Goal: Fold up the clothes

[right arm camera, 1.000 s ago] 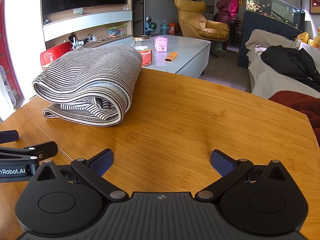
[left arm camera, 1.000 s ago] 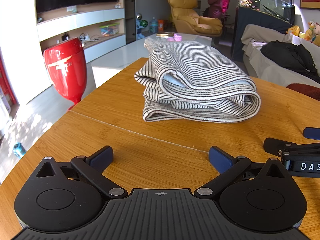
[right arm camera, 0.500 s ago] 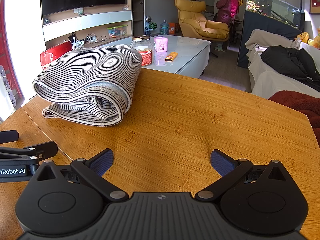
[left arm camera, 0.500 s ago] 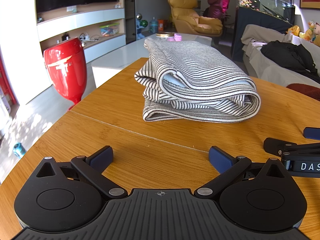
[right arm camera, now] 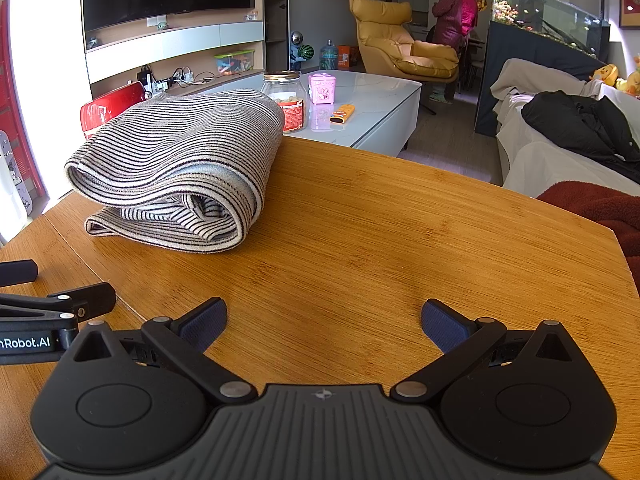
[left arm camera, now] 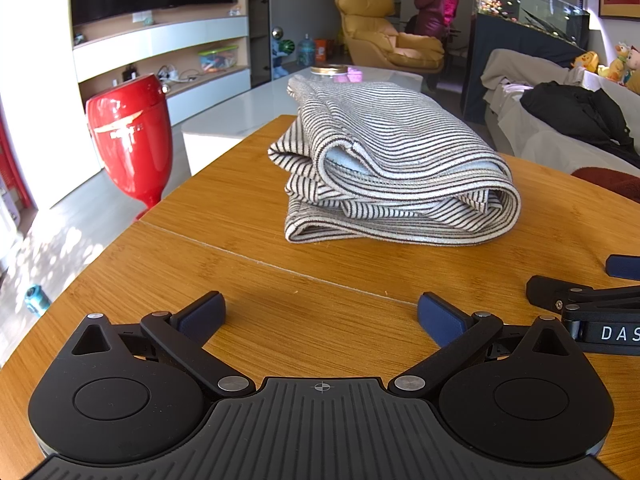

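Observation:
A striped garment [left arm camera: 396, 168], white with dark stripes, lies folded in a thick bundle on the wooden table [left arm camera: 248, 208]. It also shows in the right wrist view [right arm camera: 180, 168], at the table's far left. My left gripper [left arm camera: 321, 316] is open and empty, low over the table, a short way in front of the bundle. My right gripper [right arm camera: 324, 320] is open and empty, low over the table, to the right of the bundle. Each gripper sees the other's fingers at its side: the right gripper's fingers [left arm camera: 560, 294] and the left gripper's fingers [right arm camera: 84, 300].
A red goblet-shaped vase [left arm camera: 128, 136] stands on the floor left of the table. A white coffee table [right arm camera: 372, 96] behind holds a jar [right arm camera: 286, 96], a pink box and an orange remote. A sofa with a black jacket [right arm camera: 580, 128] is at right. A person [right arm camera: 454, 20] stands far back.

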Available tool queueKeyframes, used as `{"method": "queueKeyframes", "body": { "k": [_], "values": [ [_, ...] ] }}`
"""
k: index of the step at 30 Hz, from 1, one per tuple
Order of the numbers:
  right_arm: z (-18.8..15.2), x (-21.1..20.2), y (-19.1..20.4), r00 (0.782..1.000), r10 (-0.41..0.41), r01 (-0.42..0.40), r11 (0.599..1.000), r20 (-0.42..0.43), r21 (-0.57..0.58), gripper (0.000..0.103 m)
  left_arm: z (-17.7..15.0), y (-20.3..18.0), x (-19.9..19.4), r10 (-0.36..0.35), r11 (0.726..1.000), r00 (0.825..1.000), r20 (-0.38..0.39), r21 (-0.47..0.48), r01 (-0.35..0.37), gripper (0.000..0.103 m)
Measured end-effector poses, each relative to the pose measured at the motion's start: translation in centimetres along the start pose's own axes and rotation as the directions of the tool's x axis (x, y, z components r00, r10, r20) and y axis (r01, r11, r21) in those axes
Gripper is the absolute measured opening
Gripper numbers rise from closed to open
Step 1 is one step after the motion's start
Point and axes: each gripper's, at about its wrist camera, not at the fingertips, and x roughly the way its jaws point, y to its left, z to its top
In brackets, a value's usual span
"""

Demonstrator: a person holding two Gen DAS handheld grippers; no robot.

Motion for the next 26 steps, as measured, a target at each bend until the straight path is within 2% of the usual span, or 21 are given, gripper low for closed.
{"method": "queueKeyframes", "body": {
  "k": [11, 17, 18, 21, 26],
  "values": [
    [0.0, 0.0, 0.0, 1.0, 0.0, 0.0, 1.0, 0.0, 0.0, 0.103, 0.0, 0.1, 0.1, -0.007, 1.0, 1.0, 0.0, 0.004, 0.007, 0.103],
    [0.0, 0.0, 0.0, 1.0, 0.0, 0.0, 1.0, 0.0, 0.0, 0.103, 0.3, -0.8, 0.0, -0.13, 0.986, 0.99, -0.046, 0.103, 0.134, 0.103],
    [0.0, 0.0, 0.0, 1.0, 0.0, 0.0, 1.0, 0.0, 0.0, 0.103, 0.2, -0.8, -0.2, -0.123, 0.989, 0.991, -0.047, 0.081, 0.127, 0.103],
    [-0.1, 0.0, 0.0, 1.0, 0.0, 0.0, 1.0, 0.0, 0.0, 0.103, 0.0, -1.0, -0.5, -0.041, 0.998, 0.998, -0.056, 0.038, 0.043, 0.103],
    [-0.1, 0.0, -0.1, 1.0, 0.0, 0.0, 1.0, 0.0, 0.0, 0.103, 0.2, 0.0, -0.3, 0.014, 1.0, 0.999, -0.051, -0.02, -0.015, 0.103]
  ]
}}
